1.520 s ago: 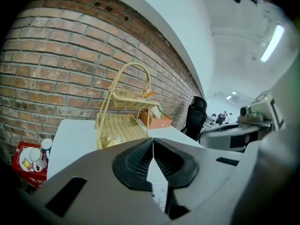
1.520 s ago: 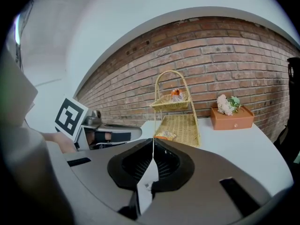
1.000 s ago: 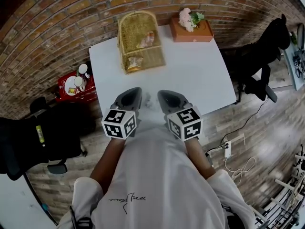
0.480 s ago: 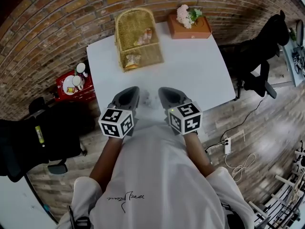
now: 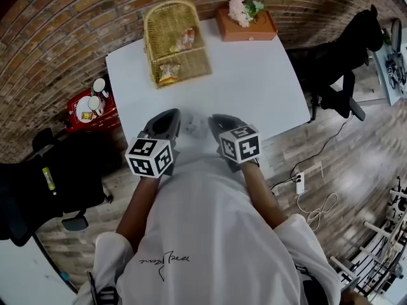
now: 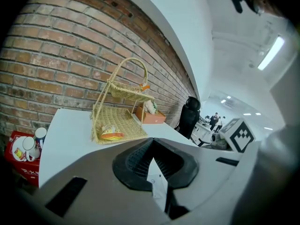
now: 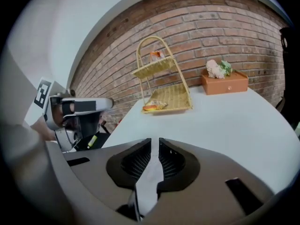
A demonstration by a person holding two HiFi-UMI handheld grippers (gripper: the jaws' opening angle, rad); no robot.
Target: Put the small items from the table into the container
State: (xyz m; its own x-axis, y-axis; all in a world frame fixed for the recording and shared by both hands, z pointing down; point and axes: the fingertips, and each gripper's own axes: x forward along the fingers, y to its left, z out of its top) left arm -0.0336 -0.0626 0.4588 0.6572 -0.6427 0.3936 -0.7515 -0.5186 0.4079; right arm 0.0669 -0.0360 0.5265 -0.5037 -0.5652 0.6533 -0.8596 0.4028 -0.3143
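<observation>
Table (image 5: 254, 75), white, is carrying 2-tier wicker basket (image 5: 181, 65) at far edge, w/ orange packet (image 5: 168, 73) lying in lower tier and another item in upper tier. Left gripper (image 6: 152, 149) is hovering over near edge, jaws fully together, pinching thin white slip (image 6: 157, 184), poss. a sachet. Right gripper (image 7: 154, 143) is hanging just beside it, jaws pressing together on pale strip (image 7: 149, 177). Flower box (image 5: 245, 24) is standing right of basket.

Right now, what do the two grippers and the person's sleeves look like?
The left gripper and right gripper are grey moulded shells with black ribbed pads, each carrying a white cube with black square markers. The person wears a white short-sleeved T-shirt.
</observation>
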